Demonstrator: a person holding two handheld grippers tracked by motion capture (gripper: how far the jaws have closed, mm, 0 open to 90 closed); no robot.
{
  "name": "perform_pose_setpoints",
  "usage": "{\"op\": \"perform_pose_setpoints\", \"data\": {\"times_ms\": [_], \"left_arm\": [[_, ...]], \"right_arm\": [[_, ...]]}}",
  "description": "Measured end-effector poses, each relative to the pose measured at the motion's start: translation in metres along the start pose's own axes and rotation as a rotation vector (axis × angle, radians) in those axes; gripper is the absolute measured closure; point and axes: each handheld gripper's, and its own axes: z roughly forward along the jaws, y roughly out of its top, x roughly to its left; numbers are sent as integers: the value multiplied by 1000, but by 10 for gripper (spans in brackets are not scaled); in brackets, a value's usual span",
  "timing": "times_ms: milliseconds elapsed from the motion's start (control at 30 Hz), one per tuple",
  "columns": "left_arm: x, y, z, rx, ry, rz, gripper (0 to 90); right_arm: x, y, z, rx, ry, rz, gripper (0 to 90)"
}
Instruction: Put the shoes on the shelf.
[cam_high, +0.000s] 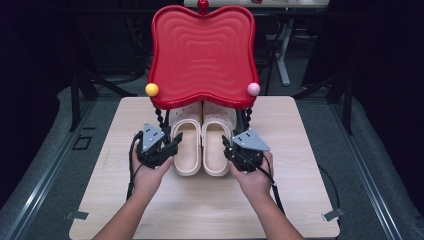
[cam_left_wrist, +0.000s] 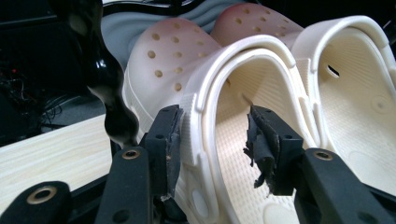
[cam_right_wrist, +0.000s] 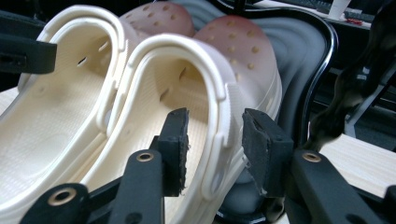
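High view: a pair of cream clogs, left clog (cam_high: 187, 147) and right clog (cam_high: 216, 147), is recorded side by side on the wooden table (cam_high: 115, 150), toes tucked under a red tray-topped stand (cam_high: 202, 52). The left gripper (cam_high: 169, 145) and right gripper (cam_high: 229, 147) are placed at the outer walls of the clogs. Toes are hidden by the tray; jaw contact cannot be read here.

Left gripper view: the jaws are seen astride the outer wall of the left clog (cam_left_wrist: 205, 93), one inside the opening, one outside. The outer pad appears to touch the wall; the inner pad stands clear. No grip is closed yet. A black twisted stand leg (cam_left_wrist: 100, 60) is noted beside it.

Right gripper view: the jaws straddle the outer wall of the right clog (cam_right_wrist: 219, 98), gaps visible on both sides.

Judged progress: positioning done; clamping and moving remain.
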Motion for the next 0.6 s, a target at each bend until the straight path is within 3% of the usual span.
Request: {"op": "perform_pose_setpoints", "data": {"times_ms": [233, 367, 533, 600], "left_arm": [[0, -8, -2, 22, 18, -23, 602], [2, -11, 0, 43, 29, -31, 681], [3, -12, 1, 32, 26, -58, 709], [4, -11, 2, 33, 30, -67, 715]], "right_arm": [[0, -8, -1, 16, -12, -11, 683], [-3, -11, 2, 11, 4, 21, 767], [-3, -11, 3, 9, 11, 36, 811], [-4, -10, 3, 7, 18, 65, 828]]}}
